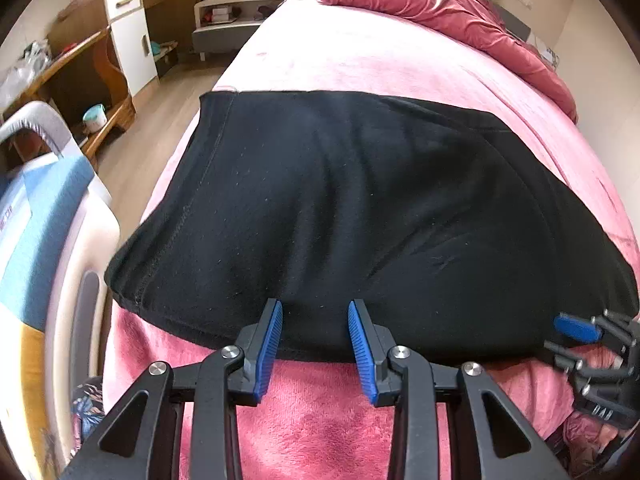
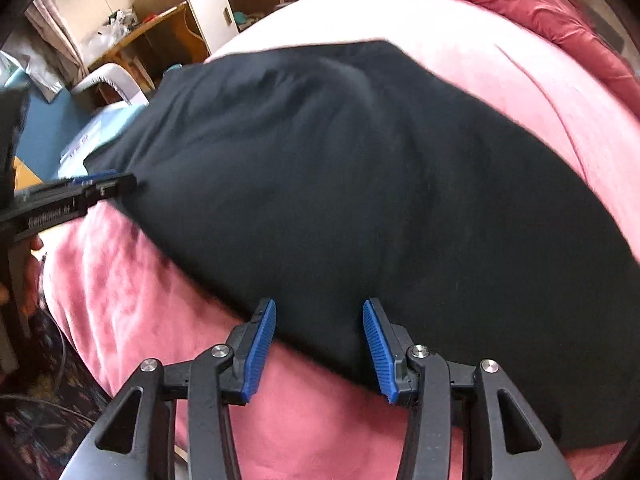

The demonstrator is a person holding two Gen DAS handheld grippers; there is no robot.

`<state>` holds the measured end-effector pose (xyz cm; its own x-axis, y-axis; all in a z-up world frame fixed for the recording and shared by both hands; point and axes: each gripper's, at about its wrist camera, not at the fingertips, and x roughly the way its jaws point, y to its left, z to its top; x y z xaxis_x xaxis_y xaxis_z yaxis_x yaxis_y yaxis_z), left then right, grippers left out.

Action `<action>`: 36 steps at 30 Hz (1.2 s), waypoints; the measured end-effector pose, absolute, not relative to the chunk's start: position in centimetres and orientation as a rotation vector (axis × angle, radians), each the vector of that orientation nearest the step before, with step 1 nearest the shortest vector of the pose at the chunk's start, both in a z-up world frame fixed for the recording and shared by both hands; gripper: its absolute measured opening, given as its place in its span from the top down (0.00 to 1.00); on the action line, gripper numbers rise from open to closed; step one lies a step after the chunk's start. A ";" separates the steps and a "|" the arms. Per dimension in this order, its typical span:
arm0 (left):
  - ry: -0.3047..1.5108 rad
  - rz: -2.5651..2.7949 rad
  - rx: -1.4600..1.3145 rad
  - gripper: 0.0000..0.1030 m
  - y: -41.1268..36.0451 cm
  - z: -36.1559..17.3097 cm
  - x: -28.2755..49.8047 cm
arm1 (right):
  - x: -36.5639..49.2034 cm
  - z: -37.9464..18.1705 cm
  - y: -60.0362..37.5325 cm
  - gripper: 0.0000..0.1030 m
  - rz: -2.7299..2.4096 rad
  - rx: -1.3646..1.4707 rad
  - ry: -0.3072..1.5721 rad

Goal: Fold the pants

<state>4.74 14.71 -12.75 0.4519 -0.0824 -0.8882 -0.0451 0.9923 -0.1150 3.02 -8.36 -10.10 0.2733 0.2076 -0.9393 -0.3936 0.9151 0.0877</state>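
Both grippers tilt steeply down over the near edge of the black pants, which lie folded flat across the pink blanket on the bed. The left gripper hangs near the pants' stitched end, its blue pads parted with nothing between them; the fabric edge lies just beyond the fingertips. The right gripper hangs further along the same edge, jaws standing apart and empty, fingertips over the cloth's border. Each gripper shows at the side of the other's view. A red duvet is bunched at the bed's far end.
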 end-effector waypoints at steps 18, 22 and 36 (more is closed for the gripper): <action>0.987 -0.156 -0.122 0.60 10.3 -9.0 4.5 | 0.4 -5.3 -21.0 0.50 0.213 0.321 1.097; 1.010 -0.229 -0.112 0.58 8.0 -9.1 5.1 | -3.0 -4.3 -31.9 0.49 -0.018 0.597 0.997; 1.107 -0.306 -0.039 0.58 3.9 -11.1 7.0 | -13.2 -9.4 -52.2 0.52 -0.486 1.157 0.667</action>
<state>7.04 3.90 -11.08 0.4101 -0.2621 -0.8736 0.2233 0.9575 -0.1825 -13.21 -52.21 -9.44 0.7128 -0.0131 -0.7013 0.6636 0.3366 0.6681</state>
